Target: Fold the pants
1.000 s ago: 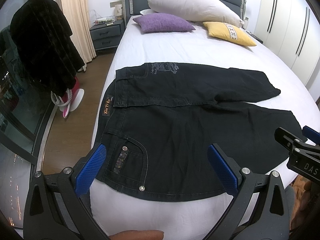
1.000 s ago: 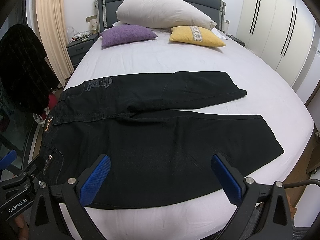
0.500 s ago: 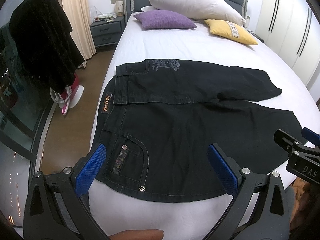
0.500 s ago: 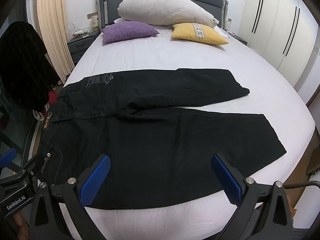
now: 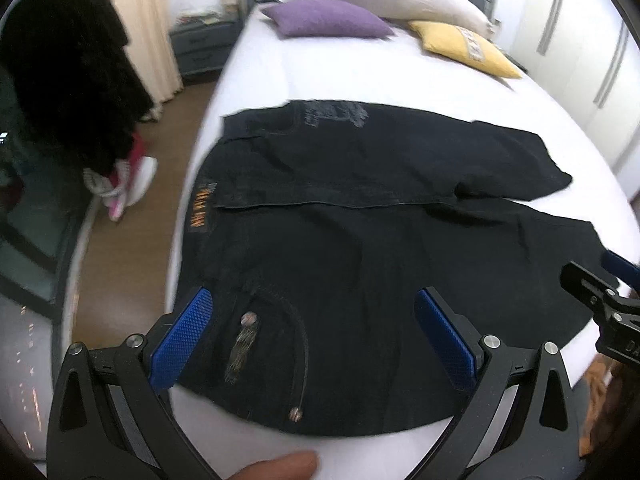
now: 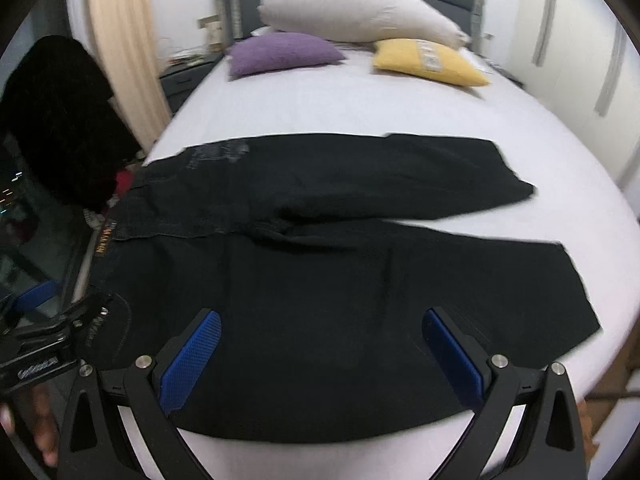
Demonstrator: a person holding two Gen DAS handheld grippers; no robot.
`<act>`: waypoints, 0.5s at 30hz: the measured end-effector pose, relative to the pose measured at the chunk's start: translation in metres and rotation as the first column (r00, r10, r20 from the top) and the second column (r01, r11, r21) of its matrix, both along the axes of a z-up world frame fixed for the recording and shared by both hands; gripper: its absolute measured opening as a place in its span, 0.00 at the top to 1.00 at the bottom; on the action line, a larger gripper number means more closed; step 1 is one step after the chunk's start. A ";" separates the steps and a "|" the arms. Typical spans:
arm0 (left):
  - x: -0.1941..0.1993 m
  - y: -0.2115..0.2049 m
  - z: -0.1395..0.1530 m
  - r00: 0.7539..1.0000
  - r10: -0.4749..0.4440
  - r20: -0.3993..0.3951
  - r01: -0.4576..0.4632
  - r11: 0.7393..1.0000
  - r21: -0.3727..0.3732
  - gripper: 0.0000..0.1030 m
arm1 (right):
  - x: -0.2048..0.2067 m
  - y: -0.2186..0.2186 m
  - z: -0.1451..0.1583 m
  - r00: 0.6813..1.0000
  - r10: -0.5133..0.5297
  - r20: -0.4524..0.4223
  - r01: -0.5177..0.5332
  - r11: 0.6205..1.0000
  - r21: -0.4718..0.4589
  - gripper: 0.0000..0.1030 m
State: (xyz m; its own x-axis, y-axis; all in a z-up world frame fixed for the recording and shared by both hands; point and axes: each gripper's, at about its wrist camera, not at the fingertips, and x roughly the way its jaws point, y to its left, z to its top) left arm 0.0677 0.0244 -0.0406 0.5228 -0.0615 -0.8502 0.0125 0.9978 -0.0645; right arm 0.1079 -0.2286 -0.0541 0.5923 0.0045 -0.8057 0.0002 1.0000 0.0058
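Black jeans point(image 5: 360, 248) lie flat on the white bed point(image 5: 360, 76), waist at the left edge, both legs running to the right; they also show in the right wrist view point(image 6: 340, 280). My left gripper point(image 5: 316, 332) is open and empty, low over the near waist and pocket. My right gripper point(image 6: 320, 344) is open and empty, low over the near leg. The right gripper's tip shows at the right of the left wrist view point(image 5: 600, 300).
A white pillow point(image 6: 356, 16), a purple cushion point(image 6: 280, 54) and a yellow cushion point(image 6: 428, 62) lie at the headboard. A dark garment point(image 5: 68, 72) hangs left of the bed over wood floor. A nightstand point(image 5: 200, 48) stands far left. Wardrobe doors point(image 5: 592, 52) line the right.
Both grippers have moved forward and lower toward the jeans, so the pants look larger and the frames are blurred. Both stay open.
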 end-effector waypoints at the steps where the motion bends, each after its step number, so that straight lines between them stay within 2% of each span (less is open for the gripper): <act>1: 0.008 0.001 -0.003 1.000 -0.013 -0.005 0.013 1.000 0.004 0.00 | 0.006 -0.001 0.000 1.000 0.027 0.008 -0.027 1.000 0.009 0.00; 4: 0.038 0.003 -0.011 0.996 -0.090 0.016 0.091 0.996 -0.014 0.00 | 0.031 -0.004 0.000 0.993 0.115 0.040 -0.117 0.992 0.039 0.00; 6: 0.066 0.002 -0.018 0.986 -0.160 -0.042 0.159 0.987 -0.030 0.00 | 0.051 -0.009 0.002 0.983 0.174 0.061 -0.177 0.982 0.058 0.00; 7: 0.080 0.003 -0.022 0.982 -0.176 -0.072 0.174 0.984 -0.037 0.00 | 0.063 -0.012 0.003 0.976 0.205 0.070 -0.209 0.976 0.065 0.00; 9: 0.115 0.012 -0.022 0.983 -0.177 -0.052 0.174 0.984 -0.046 0.00 | 0.086 -0.013 0.004 0.962 0.259 0.088 -0.265 0.961 0.073 0.00; 12: 0.171 0.012 -0.016 0.977 -0.214 -0.006 0.214 0.976 0.041 0.00 | 0.121 -0.014 0.002 0.932 0.349 0.098 -0.357 0.931 0.079 0.01; 15: 0.235 0.001 -0.021 0.949 -0.314 -0.020 0.314 0.942 0.117 0.00 | 0.152 -0.012 -0.004 0.891 0.447 0.082 -0.453 0.888 0.078 0.11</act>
